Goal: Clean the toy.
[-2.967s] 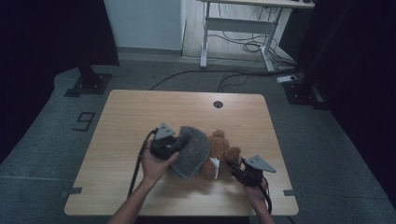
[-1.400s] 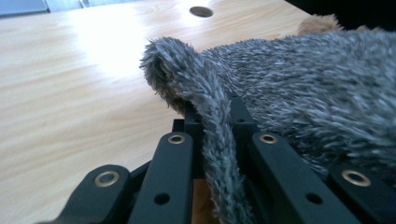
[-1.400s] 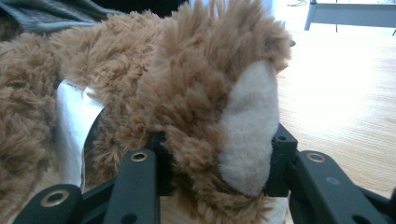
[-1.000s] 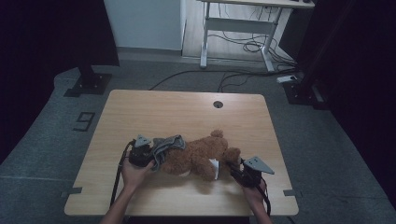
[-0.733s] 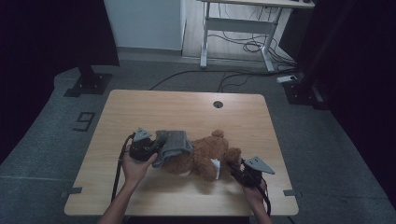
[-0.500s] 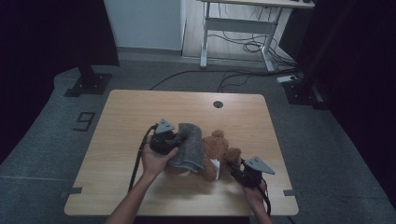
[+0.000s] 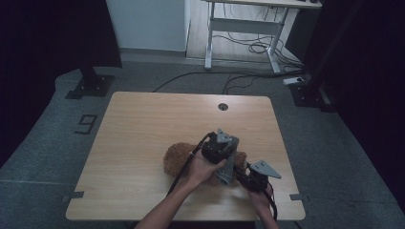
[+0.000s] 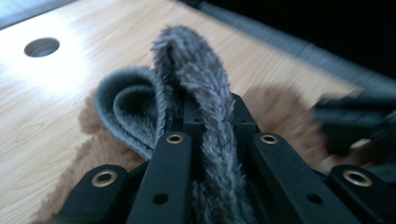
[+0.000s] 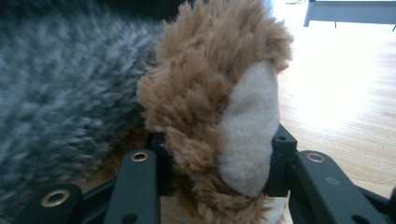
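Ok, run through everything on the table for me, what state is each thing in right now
Left tool: shut on the grey furry cloth.
Right tool: shut on the teddy bear's paw.
Grey furry cloth: folded over, lifted, draped across the bear.
Teddy bear: lying on the table, partly covered.

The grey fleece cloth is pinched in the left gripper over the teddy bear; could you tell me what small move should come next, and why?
Probably lower the grey cloth onto the brown teddy bear. The left gripper holds it bunched above the bear, while the right gripper clamps the bear's paw, steadying it.
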